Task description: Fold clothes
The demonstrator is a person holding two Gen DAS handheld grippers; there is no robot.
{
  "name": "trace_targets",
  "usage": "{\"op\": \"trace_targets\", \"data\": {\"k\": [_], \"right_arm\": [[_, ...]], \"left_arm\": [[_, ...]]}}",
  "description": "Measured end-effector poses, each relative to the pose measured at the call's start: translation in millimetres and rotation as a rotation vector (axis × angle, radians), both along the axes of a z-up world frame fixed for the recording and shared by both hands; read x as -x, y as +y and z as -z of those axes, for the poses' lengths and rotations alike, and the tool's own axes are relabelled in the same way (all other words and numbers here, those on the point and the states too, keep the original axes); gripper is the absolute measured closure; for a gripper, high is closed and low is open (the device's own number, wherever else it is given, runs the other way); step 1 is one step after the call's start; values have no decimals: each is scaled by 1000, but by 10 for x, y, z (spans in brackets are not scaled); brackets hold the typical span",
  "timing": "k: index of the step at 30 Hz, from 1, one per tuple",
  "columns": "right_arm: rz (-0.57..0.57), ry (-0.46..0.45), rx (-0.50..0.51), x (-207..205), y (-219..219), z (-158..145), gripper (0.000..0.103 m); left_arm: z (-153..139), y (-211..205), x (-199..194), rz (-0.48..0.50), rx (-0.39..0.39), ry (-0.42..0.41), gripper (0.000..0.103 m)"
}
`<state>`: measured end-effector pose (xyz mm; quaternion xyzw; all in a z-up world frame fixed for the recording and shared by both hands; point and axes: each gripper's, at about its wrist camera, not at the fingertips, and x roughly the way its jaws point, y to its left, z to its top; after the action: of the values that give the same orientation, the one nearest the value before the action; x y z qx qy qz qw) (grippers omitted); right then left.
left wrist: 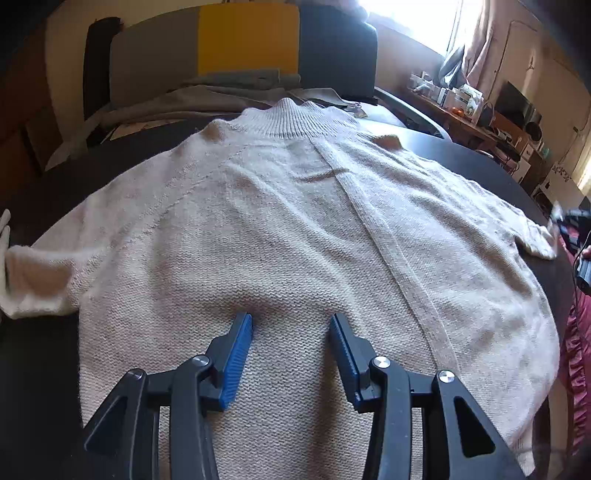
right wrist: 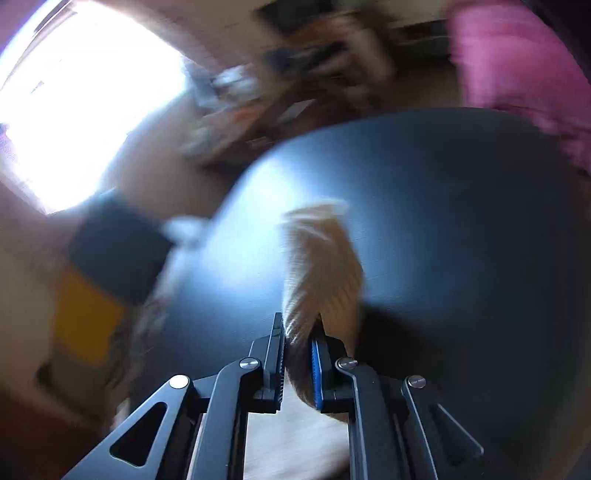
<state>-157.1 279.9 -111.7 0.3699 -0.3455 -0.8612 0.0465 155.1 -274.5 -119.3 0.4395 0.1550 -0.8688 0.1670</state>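
A cream knit sweater (left wrist: 295,229) lies spread flat on a dark round table (left wrist: 44,350), collar far from me and sleeves out to both sides. My left gripper (left wrist: 291,321) is open, its blue-padded fingers (left wrist: 236,354) resting low on the sweater's body near the hem. In the blurred right wrist view, my right gripper (right wrist: 299,332) is shut on a ribbed cuff of the sweater (right wrist: 317,258), which sticks up between the pads above the dark table (right wrist: 443,206).
A chair with a grey, yellow and dark back (left wrist: 243,44) stands behind the table, with grey clothes (left wrist: 207,96) piled there. A cluttered shelf (left wrist: 480,118) runs along the right wall under a bright window (left wrist: 413,18). A person's pink garment (right wrist: 524,62) is at the right.
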Motion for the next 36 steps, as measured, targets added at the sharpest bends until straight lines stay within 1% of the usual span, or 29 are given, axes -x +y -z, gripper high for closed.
{"op": "trace_targets", "data": {"k": [2, 4, 6, 12, 13, 14, 17, 20, 22, 24, 27, 31, 34, 35, 36], "right_arm": [[-151, 50, 33, -20, -515, -149, 91], [-296, 92, 61, -63, -1032, -270, 91], [-411, 86, 61, -229, -1562, -234, 91], [-754, 66, 62, -725, -3151, -125, 91], [-801, 60, 53, -809, -3378, -91, 91], [-823, 48, 26, -890, -3501, -19, 91], [-857, 11, -44, -1093, -3765, 195, 91], [-862, -4, -114, -1196, -3832, 330, 91], [-865, 15, -141, -1192, -3851, 348, 91], [-872, 42, -169, -1191, -3915, 345, 90], [-897, 85, -218, -1249, -3951, 311, 90], [-918, 122, -237, -1300, -3937, 301, 85], [-942, 153, -273, -1346, -4020, 283, 74], [-951, 159, -280, -1355, -4053, 275, 67], [-959, 165, -286, -1358, -4080, 279, 63]], "left_arm": [[-11, -37, -13, -4, -27, 7, 59], [-31, -112, -26, -18, -91, 17, 59], [-52, -204, -39, -36, -175, 32, 59], [-181, -455, 37, -59, -433, 149, 59], [-204, -464, 92, -49, -469, 163, 59], [-227, -463, 161, -34, -502, 175, 59], [-232, -436, 426, 11, -612, 199, 59], [-170, -415, 778, 27, -692, 177, 58], [-112, -404, 1025, 33, -740, 153, 58], [-24, -379, 1257, 33, -805, 111, 55], [85, -401, 1511, -1, -886, 88, 50], [153, -451, 1674, -51, -937, 78, 48], [204, -420, 1756, -38, -931, 31, 47], [217, -396, 1772, -27, -924, 14, 49], [229, -373, 1787, -17, -918, -2, 50]]}}
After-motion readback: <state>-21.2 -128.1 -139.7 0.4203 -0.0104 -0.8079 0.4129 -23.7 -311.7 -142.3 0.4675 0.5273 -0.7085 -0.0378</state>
